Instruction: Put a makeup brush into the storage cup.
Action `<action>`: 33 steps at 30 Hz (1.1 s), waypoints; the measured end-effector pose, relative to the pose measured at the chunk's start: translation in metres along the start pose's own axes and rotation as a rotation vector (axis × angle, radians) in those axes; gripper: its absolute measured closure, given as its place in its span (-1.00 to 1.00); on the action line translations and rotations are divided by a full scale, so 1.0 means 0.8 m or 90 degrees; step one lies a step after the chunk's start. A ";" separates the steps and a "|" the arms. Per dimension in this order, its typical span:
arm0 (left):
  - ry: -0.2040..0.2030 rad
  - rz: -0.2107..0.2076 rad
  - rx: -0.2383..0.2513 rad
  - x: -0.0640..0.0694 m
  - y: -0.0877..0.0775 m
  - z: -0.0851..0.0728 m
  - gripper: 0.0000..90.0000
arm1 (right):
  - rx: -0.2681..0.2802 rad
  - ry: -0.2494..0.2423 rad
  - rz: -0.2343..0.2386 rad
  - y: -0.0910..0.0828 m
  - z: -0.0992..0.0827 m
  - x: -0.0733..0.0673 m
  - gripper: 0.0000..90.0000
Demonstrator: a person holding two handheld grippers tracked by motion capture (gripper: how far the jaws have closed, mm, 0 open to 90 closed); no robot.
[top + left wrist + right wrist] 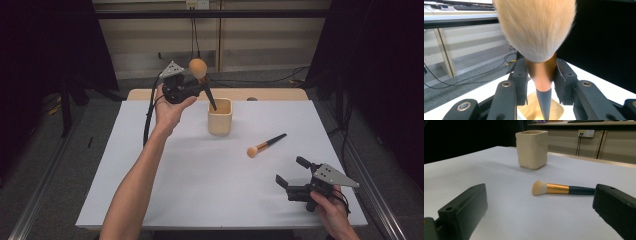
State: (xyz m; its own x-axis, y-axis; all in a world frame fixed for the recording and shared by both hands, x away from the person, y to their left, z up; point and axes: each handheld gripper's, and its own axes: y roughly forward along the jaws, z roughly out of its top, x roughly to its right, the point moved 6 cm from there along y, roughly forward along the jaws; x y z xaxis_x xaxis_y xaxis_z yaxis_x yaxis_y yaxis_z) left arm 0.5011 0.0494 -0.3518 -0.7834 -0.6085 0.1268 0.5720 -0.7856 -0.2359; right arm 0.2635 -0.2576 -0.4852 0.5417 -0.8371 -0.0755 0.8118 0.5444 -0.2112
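My left gripper [202, 82] is raised above the far side of the table and is shut on a large makeup brush [199, 69]. Its tan bristle head points up and its dark handle tip dips into the mouth of a cream square cup [220, 117]. In the left gripper view the jaws clamp the copper ferrule of the large makeup brush [541, 71], with the cup opening [534, 110] right below. A smaller makeup brush [266, 145] lies flat on the white table, right of the cup. My right gripper [291, 172] rests open near the front right, with the small brush [554, 188] lying ahead of it.
The white table top [200, 185] has a wooden strip [270, 94] along its far edge. Cables [280, 80] trail on the floor behind it. Dark curtains hang at both sides. The cream cup [532, 148] stands beyond the small brush in the right gripper view.
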 end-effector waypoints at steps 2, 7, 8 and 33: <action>0.000 0.002 -0.004 -0.001 0.002 -0.003 0.47 | 0.000 0.001 0.001 0.000 0.000 0.000 -1.00; -0.002 0.004 -0.011 -0.002 0.006 -0.009 0.47 | -0.001 -0.001 0.002 0.000 -0.001 0.000 -1.00; 0.000 0.003 -0.012 -0.002 0.007 -0.010 0.47 | -0.001 0.000 0.003 0.000 -0.001 0.000 -1.00; -0.002 -0.009 -0.047 0.000 0.025 -0.051 0.46 | 0.005 -0.002 -0.006 -0.001 0.000 0.002 -1.00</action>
State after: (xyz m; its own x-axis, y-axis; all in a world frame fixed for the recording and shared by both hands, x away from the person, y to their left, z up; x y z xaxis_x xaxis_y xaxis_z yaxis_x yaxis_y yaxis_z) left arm 0.5028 0.0380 -0.3957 -0.7902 -0.5980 0.1343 0.5413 -0.7836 -0.3048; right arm 0.2637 -0.2593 -0.4851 0.5348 -0.8420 -0.0704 0.8186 0.5370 -0.2039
